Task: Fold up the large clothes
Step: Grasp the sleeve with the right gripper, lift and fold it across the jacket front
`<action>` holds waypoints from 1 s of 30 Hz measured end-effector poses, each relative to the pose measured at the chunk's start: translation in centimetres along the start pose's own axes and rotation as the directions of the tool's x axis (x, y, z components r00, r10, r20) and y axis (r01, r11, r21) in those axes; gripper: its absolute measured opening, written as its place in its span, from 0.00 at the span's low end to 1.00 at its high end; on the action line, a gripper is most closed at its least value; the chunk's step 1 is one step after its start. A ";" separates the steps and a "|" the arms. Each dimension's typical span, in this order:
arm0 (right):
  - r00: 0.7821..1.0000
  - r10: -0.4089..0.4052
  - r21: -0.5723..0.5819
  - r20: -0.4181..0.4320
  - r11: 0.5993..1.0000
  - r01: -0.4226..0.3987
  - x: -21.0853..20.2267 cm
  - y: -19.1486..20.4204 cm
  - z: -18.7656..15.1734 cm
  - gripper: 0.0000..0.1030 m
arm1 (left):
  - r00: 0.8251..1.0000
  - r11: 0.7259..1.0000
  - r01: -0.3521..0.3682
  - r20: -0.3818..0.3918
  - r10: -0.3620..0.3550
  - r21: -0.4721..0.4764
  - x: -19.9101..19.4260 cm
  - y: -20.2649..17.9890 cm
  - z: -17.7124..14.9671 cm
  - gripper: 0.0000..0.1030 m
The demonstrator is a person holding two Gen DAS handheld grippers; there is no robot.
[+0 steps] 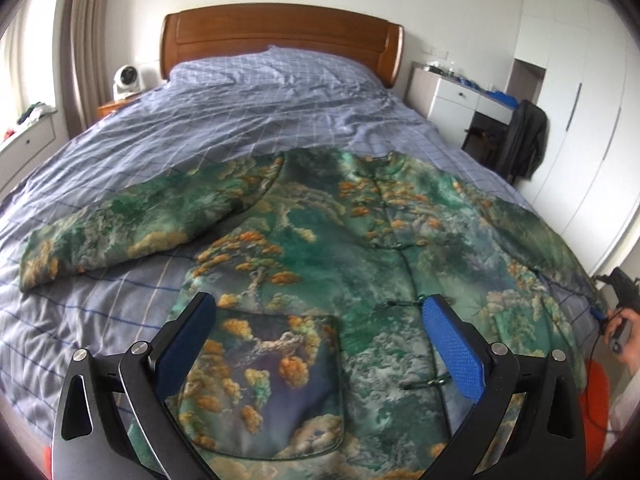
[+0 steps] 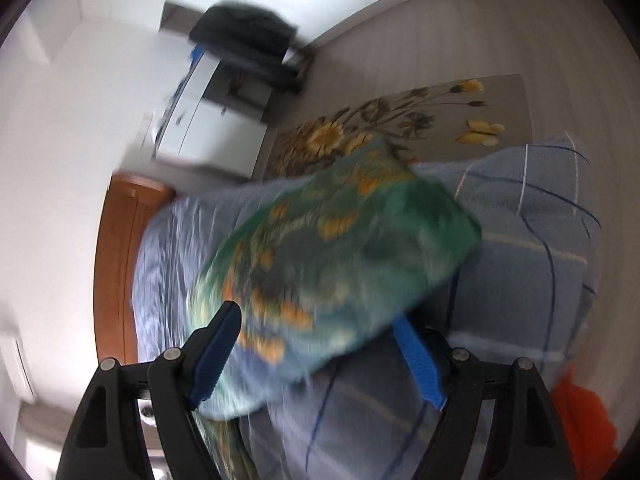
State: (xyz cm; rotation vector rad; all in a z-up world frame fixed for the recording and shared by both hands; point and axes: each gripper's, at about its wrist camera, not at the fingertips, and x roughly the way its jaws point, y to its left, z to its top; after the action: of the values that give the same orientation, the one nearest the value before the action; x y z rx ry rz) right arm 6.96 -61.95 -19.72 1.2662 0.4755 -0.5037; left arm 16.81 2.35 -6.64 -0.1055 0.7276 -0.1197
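A padded green jacket (image 1: 320, 220) with an orange-and-white tree print lies front up on the blue checked bed (image 1: 260, 112), one sleeve (image 1: 120, 224) stretched to the left. My left gripper (image 1: 320, 300) hovers open over the lower front, above a patch pocket (image 1: 264, 380), with nothing held. At the bed's right edge a hand holds my right gripper (image 1: 620, 292) by the other sleeve. The right wrist view is blurred and rolled: that sleeve's end (image 2: 332, 256) lies between the wide jaws of my right gripper (image 2: 316, 314), and one blue fingertip (image 2: 404, 332) is partly under the cloth.
A wooden headboard (image 1: 280, 36) stands at the far end. A small white fan (image 1: 126, 80) sits on a nightstand at the left. On the right are a white desk (image 1: 456, 100), a chair draped in dark cloth (image 1: 524, 140) and wardrobe doors (image 1: 580, 128). A floral rug (image 2: 400, 120) lies beside the bed.
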 end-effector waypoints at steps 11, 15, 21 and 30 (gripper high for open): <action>0.976 0.132 -0.611 0.172 0.791 0.001 -6.3 16.8 -6.0 0.13 | 0.999 0.997 -0.034 -0.030 0.032 -0.063 0.9 1.8 -0.7 1.00; 0.975 0.219 -0.844 0.045 0.530 -0.080 -6.9 24.8 -14.8 0.13 | 0.999 0.998 -0.016 -0.041 0.013 -0.063 1.4 1.2 -1.0 1.00; 0.980 0.125 -0.922 -0.153 0.338 -0.187 -0.6 27.8 -26.5 0.12 | 0.998 0.999 -0.024 -0.054 0.022 -0.036 1.4 0.8 -1.3 1.00; 0.945 -0.176 -0.928 -0.275 0.306 -0.213 6.5 21.8 -36.2 0.24 | 0.994 0.999 0.014 -0.110 -0.020 -0.049 3.1 0.8 -1.4 1.00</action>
State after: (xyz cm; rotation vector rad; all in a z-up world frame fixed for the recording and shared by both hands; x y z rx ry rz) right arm 22.98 -22.56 -15.26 0.1177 0.8795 0.1042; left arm 18.25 2.59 -9.85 -0.1518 0.8407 -0.1252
